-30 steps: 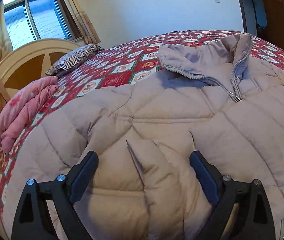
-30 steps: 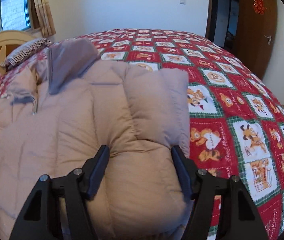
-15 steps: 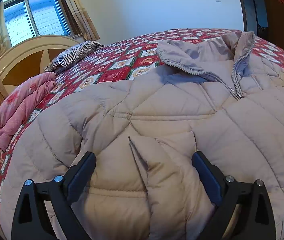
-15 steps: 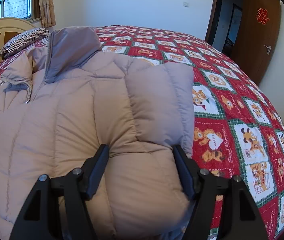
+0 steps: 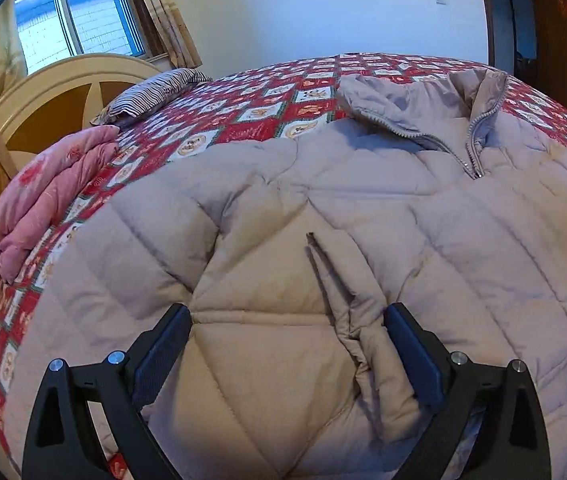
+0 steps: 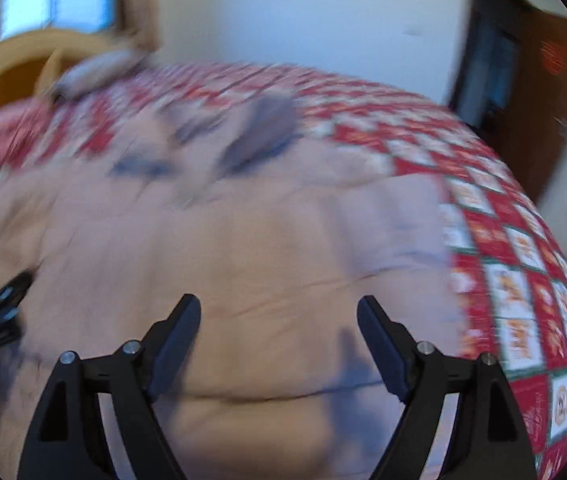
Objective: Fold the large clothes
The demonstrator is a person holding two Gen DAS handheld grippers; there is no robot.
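The jacket (image 6: 243, 248) is lying freed below our right gripper (image 6: 279, 312), whose jaws are opening and lifting off the folded sleeve; our left gripper (image 5: 287, 320) is hovering released over the quilting.

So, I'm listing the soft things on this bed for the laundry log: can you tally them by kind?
Padded jackets: 1, the beige quilted puffer jacket with a zip collar.
Pillows: 1, the striped grey pillow by the headboard.
Folded blankets: 1, the pink folded blanket at the bed's edge.
Bedspreads: 1, the red patchwork bedspread underneath.
Total: 4
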